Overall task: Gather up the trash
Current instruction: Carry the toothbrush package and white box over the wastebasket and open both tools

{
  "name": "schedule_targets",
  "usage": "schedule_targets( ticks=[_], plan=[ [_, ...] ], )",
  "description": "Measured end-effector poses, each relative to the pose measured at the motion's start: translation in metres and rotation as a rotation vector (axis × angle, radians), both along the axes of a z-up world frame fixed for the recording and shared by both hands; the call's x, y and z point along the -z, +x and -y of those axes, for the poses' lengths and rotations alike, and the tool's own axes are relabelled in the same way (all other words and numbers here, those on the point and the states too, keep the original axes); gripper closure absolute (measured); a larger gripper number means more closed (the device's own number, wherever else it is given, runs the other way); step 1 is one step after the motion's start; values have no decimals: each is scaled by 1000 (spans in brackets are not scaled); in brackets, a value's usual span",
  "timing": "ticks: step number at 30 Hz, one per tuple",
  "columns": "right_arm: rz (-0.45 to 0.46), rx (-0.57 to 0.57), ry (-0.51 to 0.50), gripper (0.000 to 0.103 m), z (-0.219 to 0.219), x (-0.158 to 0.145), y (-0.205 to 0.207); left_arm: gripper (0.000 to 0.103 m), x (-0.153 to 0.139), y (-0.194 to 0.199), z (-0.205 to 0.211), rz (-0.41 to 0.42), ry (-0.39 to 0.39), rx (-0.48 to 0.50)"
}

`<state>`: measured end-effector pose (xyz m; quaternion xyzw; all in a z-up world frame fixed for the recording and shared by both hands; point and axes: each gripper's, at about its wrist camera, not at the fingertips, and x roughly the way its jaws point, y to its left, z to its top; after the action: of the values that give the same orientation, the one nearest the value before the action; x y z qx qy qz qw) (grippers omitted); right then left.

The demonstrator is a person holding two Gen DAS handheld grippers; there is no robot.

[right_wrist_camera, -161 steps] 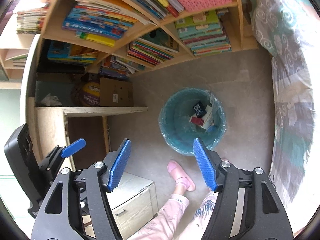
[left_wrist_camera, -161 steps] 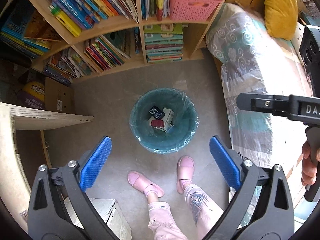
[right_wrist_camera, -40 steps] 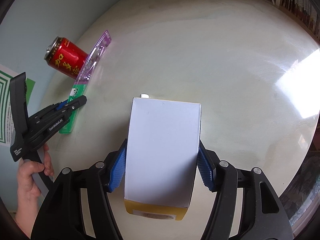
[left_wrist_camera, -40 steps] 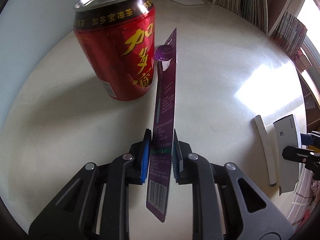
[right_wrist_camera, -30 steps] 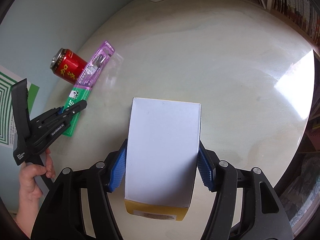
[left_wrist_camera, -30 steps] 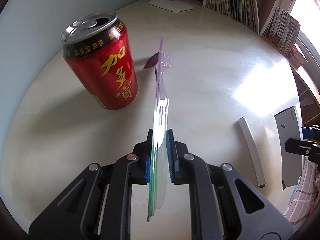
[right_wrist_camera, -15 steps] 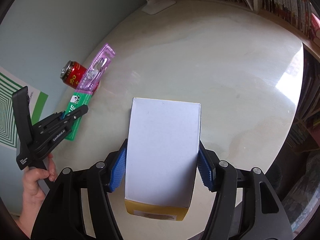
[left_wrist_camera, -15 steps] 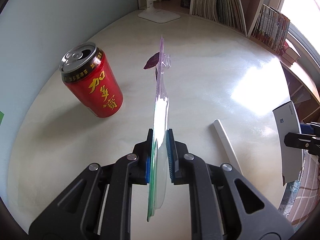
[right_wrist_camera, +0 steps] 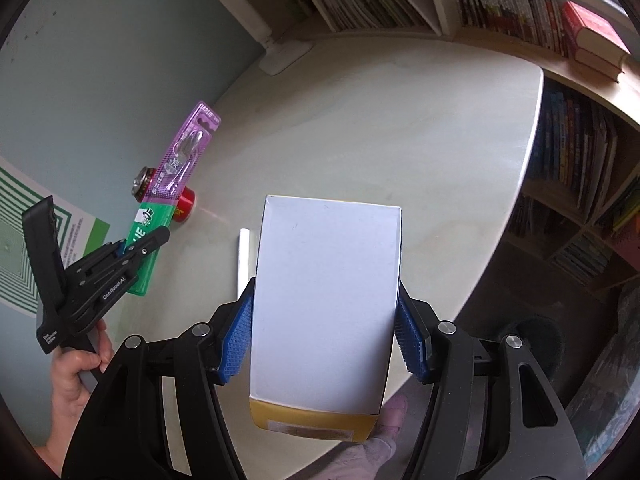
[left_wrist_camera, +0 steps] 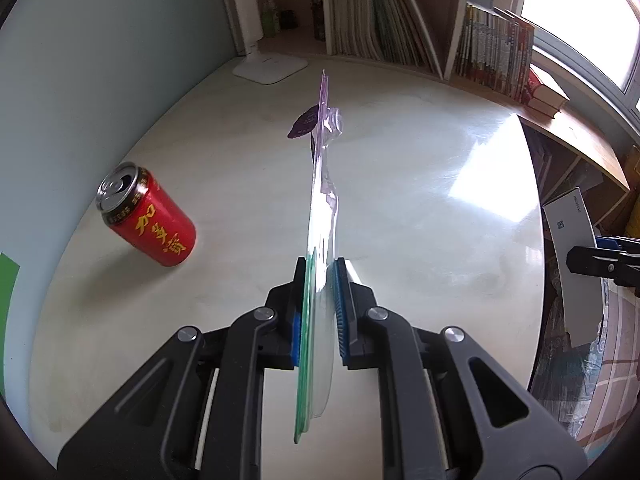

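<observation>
My left gripper (left_wrist_camera: 318, 312) is shut on a purple and green toothbrush blister pack (left_wrist_camera: 322, 184), held edge-on above the round cream table (left_wrist_camera: 420, 184). The pack (right_wrist_camera: 176, 184) and left gripper (right_wrist_camera: 138, 246) also show in the right wrist view. My right gripper (right_wrist_camera: 324, 336) is shut on a white box with a yellow end (right_wrist_camera: 326, 296), held above the table's near edge; it shows at the right in the left wrist view (left_wrist_camera: 572, 264). A red drink can (left_wrist_camera: 148, 220) stands on the table at the left, apart from both grippers.
A white strip (right_wrist_camera: 243, 258) lies on the table beside the box. A white lamp base (left_wrist_camera: 270, 66) stands at the table's far edge. Bookshelves (left_wrist_camera: 400, 32) full of books run behind and to the right. A blue-grey wall (left_wrist_camera: 100, 60) borders the left.
Both grippers have risen and pulled back from the table with their loads; the can looks smaller and farther. Long before, both were open over a teal bin.
</observation>
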<state>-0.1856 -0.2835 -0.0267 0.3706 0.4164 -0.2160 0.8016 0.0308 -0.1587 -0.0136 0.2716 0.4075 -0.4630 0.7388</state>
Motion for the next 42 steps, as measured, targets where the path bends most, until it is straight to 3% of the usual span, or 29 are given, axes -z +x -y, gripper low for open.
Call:
schedule_targets(
  ticks=[16, 26, 36, 42],
  plan=[
    [47, 245, 6, 40, 32, -2, -175, 92, -13, -165, 79, -4, -21, 245],
    [42, 395, 51, 40, 38, 20, -290, 92, 0, -278, 111, -33, 16, 404],
    [24, 507, 147, 40, 48, 74, -375, 92, 53, -371, 133, -63, 131, 533],
    [3, 543, 236, 40, 63, 141, -395, 92, 113, -411, 141, -91, 240, 578]
  ],
)
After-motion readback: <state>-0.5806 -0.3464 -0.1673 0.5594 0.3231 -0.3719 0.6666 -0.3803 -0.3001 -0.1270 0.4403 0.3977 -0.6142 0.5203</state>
